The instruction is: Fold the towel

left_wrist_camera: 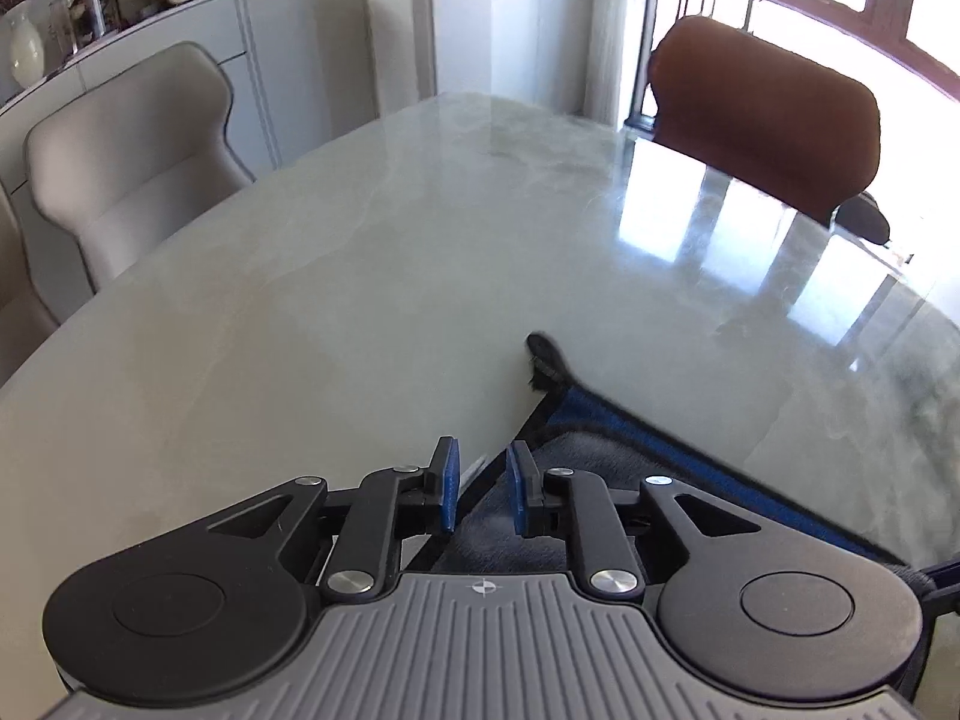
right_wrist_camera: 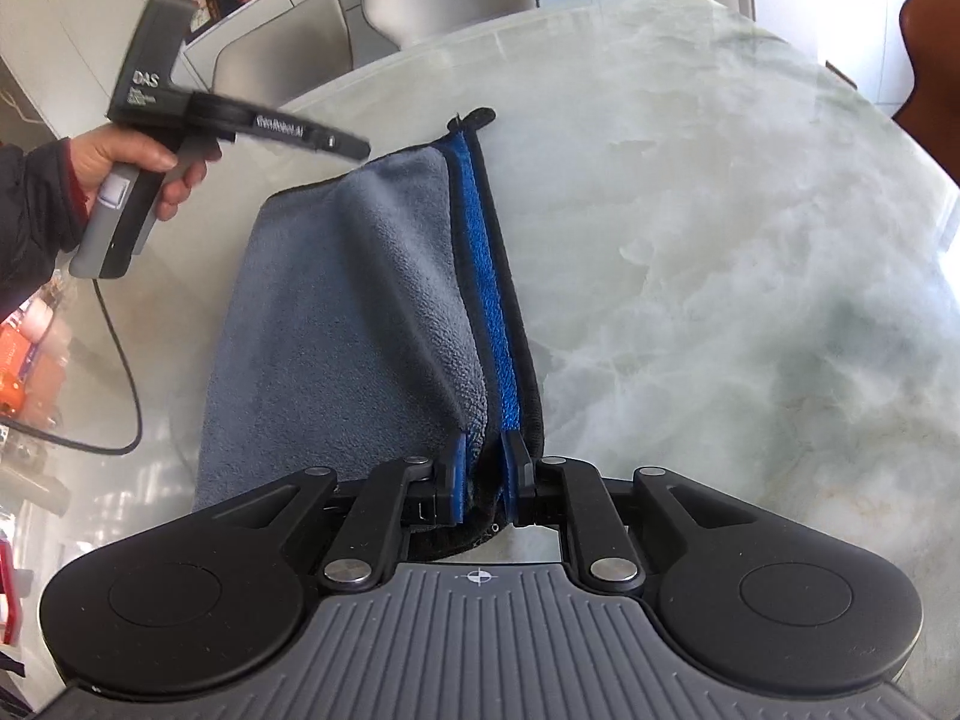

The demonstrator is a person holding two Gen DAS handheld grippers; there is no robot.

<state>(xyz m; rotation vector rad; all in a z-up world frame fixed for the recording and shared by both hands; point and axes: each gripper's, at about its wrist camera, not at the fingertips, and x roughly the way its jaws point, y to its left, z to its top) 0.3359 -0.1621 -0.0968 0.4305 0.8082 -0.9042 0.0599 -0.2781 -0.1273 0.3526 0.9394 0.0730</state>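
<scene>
While right tool (right_wrist_camera: pixel 485 468) pinches fleecy grey towel (right_wrist_camera: pixel 336 312), left tool (left_wrist_camera: pixel 485 492) seemingly open.

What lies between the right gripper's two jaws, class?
In the right wrist view, the right gripper has the towel bunched between its jaws: the grey pile and its blue, black-trimmed edge.

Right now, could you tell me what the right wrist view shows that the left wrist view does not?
Only the right wrist view shows the towel's whole folded grey face, the right gripper pinching its near blue-trimmed edge, and the left gripper lifted clear in the person's hand. Only the left wrist view shows the left gripper's open jaws and the brown chair. Both show the marble table, the towel's blue trim and its hanging loop.
</scene>
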